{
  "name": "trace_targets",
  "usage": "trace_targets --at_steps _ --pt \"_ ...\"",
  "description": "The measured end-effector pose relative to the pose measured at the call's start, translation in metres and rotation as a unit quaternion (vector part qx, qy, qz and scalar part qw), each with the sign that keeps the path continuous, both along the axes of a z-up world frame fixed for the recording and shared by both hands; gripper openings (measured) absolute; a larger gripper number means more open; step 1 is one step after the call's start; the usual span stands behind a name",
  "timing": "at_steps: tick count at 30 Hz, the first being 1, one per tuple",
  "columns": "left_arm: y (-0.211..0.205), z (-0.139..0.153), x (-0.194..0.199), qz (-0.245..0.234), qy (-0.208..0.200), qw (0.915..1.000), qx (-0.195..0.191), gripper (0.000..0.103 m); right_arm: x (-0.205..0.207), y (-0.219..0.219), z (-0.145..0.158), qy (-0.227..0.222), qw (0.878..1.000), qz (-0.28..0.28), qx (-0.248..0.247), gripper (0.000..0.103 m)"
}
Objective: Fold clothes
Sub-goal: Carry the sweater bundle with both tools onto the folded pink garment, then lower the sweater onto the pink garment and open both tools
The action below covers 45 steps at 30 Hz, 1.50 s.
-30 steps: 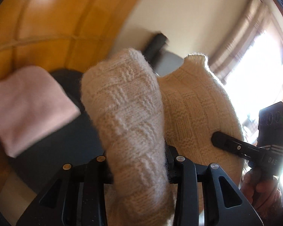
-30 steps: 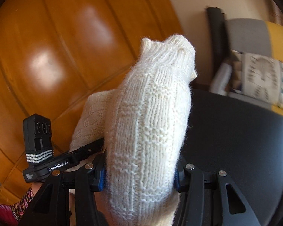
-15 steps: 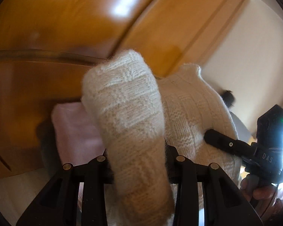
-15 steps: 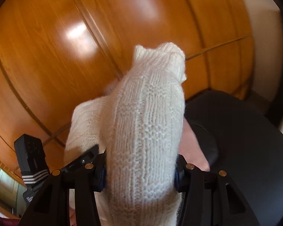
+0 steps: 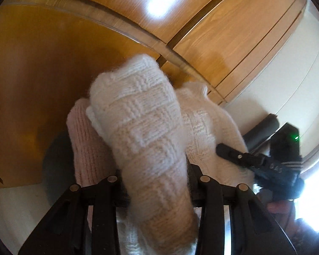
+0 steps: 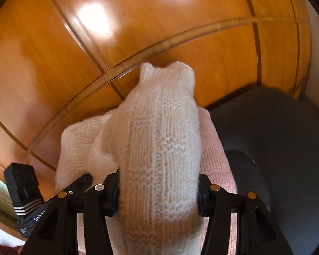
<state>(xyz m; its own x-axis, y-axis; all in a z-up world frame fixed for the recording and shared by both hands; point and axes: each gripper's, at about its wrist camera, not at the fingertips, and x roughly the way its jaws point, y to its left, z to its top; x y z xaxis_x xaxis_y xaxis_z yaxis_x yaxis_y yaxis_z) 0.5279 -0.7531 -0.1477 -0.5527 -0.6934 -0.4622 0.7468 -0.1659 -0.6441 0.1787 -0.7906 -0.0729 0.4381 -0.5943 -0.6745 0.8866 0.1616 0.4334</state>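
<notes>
Two grippers each clamp a bunched part of one cream sweater, and the risks follow from that.

Left wrist view: the left gripper sits at the bottom centre, its jaws closed on a thick roll of knit that rises up the middle of the frame. The grip takes a fat bundle rather than a clean edge, so layers could slide out unevenly and spoil any fold line. A pink garment lies just left of and under the sweater; loose fuzzy knit could drag it along or rumple it. The right gripper reaches in from the right edge, its finger laid against the sweater's body, a hand below it.

Right wrist view: the right gripper is likewise shut on a roll of sweater at bottom centre, pointing toward the wood panels above. The pink garment shows to the right, over a dark seat. If the two hands pull apart unevenly, the knit may stretch or twist. The left gripper enters low left.
</notes>
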Motion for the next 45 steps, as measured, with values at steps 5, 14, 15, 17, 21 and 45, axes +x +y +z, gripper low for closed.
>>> trace_targets --at_steps 5,14,15,17,21,45 --pt "-0.002 0.002 -0.001 -0.003 -0.006 1.0 0.006 0.039 0.002 0.002 0.015 -0.01 1.0 0.018 -0.013 0.053" --pt "0.01 0.0 -0.012 -0.033 -0.02 0.9981 -0.048 0.049 -0.028 0.011 -0.02 -0.092 0.995 0.01 0.021 0.066" --pt "0.014 0.004 -0.014 -0.034 -0.024 0.9975 -0.058 0.05 -0.039 0.021 -0.016 -0.097 0.995 0.001 0.016 0.066" --pt "0.023 0.012 -0.019 -0.034 -0.031 0.9957 -0.08 0.05 -0.051 0.038 -0.007 -0.098 0.995 -0.026 -0.006 0.066" --pt "0.039 0.029 -0.028 -0.036 -0.046 0.9908 -0.122 0.047 -0.049 0.07 0.018 -0.024 0.992 -0.104 -0.068 0.057" --pt "0.013 -0.002 -0.037 -0.066 -0.147 0.9803 -0.115 0.011 0.043 0.046 -0.028 0.124 0.987 -0.065 -0.083 0.028"
